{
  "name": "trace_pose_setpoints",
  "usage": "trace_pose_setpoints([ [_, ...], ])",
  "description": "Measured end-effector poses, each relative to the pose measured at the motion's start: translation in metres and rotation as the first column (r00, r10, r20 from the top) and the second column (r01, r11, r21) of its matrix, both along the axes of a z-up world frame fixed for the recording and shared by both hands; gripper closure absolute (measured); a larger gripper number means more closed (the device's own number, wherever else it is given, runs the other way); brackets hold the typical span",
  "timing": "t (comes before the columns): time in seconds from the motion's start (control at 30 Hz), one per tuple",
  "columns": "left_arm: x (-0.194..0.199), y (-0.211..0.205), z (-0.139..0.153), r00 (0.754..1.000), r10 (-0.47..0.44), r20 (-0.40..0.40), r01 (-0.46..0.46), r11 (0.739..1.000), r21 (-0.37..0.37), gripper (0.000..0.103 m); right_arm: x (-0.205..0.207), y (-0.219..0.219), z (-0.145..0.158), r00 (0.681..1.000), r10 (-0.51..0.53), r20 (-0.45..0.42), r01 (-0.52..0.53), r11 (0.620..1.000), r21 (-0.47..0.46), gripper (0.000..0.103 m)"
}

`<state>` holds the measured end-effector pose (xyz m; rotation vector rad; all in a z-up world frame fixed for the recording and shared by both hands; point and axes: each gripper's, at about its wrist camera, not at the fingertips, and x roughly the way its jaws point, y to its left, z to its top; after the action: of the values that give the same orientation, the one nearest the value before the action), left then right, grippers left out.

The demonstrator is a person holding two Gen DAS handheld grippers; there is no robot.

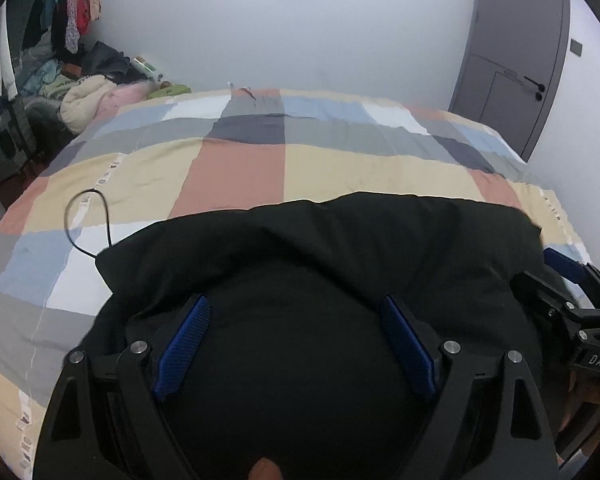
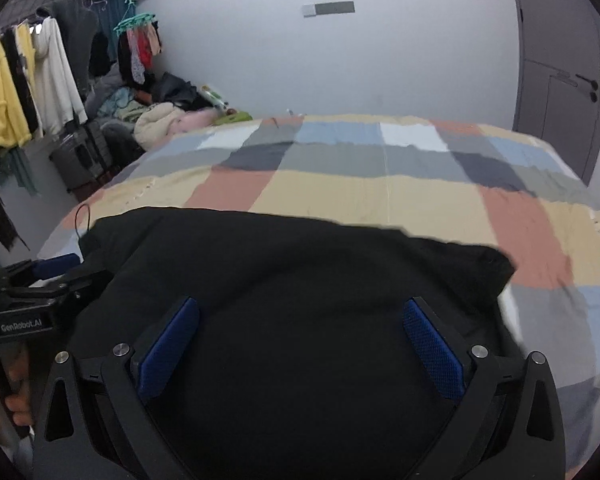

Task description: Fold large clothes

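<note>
In the left wrist view, a black garment (image 1: 320, 264) is seen lying folded on the near part of a bed covered by a checked quilt (image 1: 236, 168) of cream, terracotta, grey, blue and white squares. The left gripper (image 1: 296, 312) is held above the garment with its blue pads (image 1: 184, 344) spread wide apart; nothing is clamped between them, the cloth merely lying beneath. A thin black cord (image 1: 88, 220) loops over the quilt just beside the garment's far left corner. The right gripper (image 1: 568, 280) is visible at the right edge, beside the garment. A grey door (image 1: 516, 56) stands at the far right, and a heap of clothes (image 1: 88, 96) lies past the bed's left side. In the right wrist view, the garment (image 2: 300, 272) again fills the foreground on the quilt (image 2: 380, 196). The right gripper (image 2: 300, 316) is shown with its jaws spread about as wide as they go (no fabric is pinched between the pads (image 2: 432, 348)). The left gripper (image 2: 52, 272) appears at the left edge, and hanging jackets (image 2: 28, 88) are seen on a rail beyond.
</note>
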<state>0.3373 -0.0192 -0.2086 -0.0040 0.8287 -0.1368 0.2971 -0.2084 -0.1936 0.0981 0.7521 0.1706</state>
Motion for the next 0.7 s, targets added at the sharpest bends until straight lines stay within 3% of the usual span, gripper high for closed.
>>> trace_pose_setpoints([
  [0.23,0.001,0.006,-0.025,1.0,0.009,0.019,-0.009,0.999,-0.034,0.011,0.009,0.006,-0.023,1.0,0.008,-0.015,-0.008,1.0,-0.014,0.0],
  [0.53,0.017,-0.005,-0.038,1.0,0.024,0.011,-0.025,0.999,0.049,0.008,0.021,0.012,-0.04,1.0,-0.008,-0.007,0.008,0.998,-0.054,0.0],
  [0.7,0.015,-0.002,-0.038,1.0,0.023,0.02,-0.024,0.999,0.029,0.007,0.02,0.013,-0.042,1.0,-0.009,-0.006,0.008,0.998,-0.061,0.0],
])
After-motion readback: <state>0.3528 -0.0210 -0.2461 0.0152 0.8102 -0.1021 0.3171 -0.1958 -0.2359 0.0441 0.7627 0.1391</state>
